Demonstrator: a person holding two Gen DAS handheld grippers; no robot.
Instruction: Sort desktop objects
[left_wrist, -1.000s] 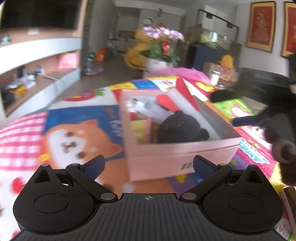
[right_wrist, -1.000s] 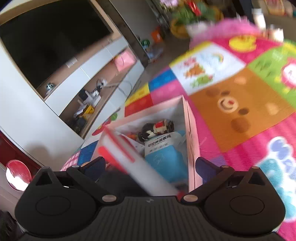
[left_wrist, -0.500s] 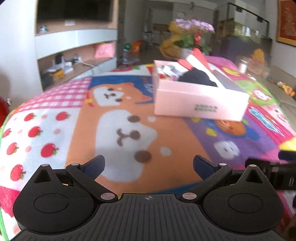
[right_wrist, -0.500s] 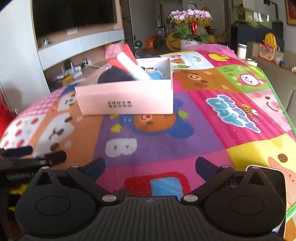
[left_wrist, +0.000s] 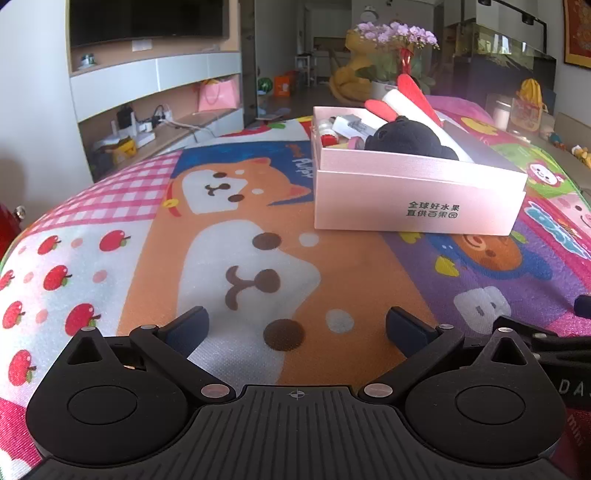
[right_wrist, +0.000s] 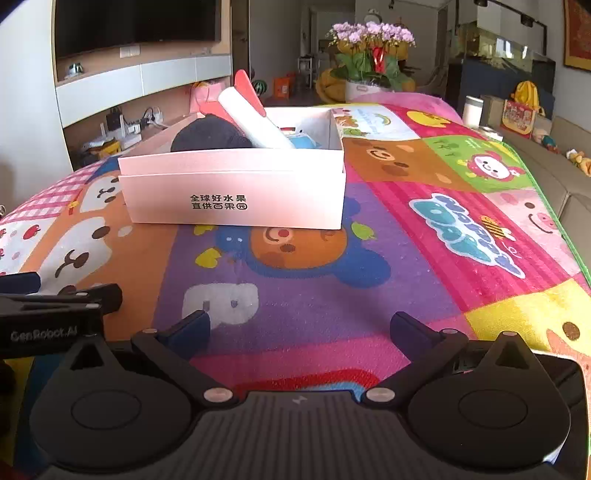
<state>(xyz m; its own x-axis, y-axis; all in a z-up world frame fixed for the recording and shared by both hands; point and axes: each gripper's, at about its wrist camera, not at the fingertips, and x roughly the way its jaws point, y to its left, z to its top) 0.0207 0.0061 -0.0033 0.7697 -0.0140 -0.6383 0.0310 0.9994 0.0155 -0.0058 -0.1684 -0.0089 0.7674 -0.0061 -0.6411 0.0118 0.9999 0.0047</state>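
Observation:
A pink cardboard box (left_wrist: 417, 206) (right_wrist: 236, 195) stands on the cartoon play mat. It holds a black plush toy (left_wrist: 406, 140) (right_wrist: 210, 134), a white tube with red fins (left_wrist: 413, 98) (right_wrist: 251, 118) sticking up over the rim, and several small items. My left gripper (left_wrist: 295, 326) is open and empty, low over the mat well short of the box. My right gripper (right_wrist: 301, 328) is also open and empty, to the right of the left one, whose fingers (right_wrist: 62, 295) show at that view's left edge.
The colourful mat (right_wrist: 461, 229) covers the whole table. Its right edge (right_wrist: 576, 254) drops off beside a sofa. A TV wall unit with shelves (left_wrist: 155, 96) stands to the left, and a pot of purple flowers (right_wrist: 369, 48) sits beyond the far end.
Both grippers have pulled back from the box and lowered near the mat's front. The white tube, between the right gripper's fingers a second ago, now lies in the box.

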